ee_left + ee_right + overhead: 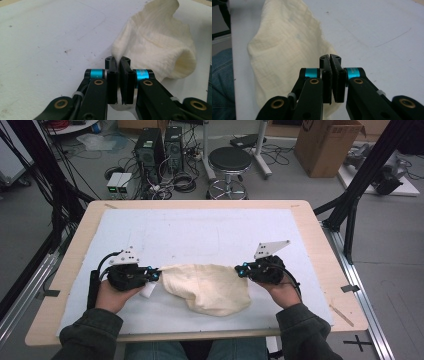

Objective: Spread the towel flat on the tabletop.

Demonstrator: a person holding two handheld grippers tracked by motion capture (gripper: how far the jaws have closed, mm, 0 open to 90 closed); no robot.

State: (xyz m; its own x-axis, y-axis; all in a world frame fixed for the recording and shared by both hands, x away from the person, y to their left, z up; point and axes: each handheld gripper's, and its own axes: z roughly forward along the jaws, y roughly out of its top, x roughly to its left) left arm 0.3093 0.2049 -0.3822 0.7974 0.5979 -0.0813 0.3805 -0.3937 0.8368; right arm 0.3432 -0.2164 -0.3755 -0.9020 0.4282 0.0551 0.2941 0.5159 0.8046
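Observation:
A cream cloth hangs slack between my two grippers over the white mat, and its lower fold droops toward the near edge. My left gripper pinches the cloth's left corner; in the left gripper view the jaws are pressed together on a thin edge of the ribbed cloth. My right gripper holds the right corner. In the right gripper view its jaws are clamped on the cloth, which falls away to the left.
The mat covers a wooden table. A person's forearms in dark sleeves come in from the near edge. Beyond the table stand a black stool, computer towers with cables, and a cardboard box.

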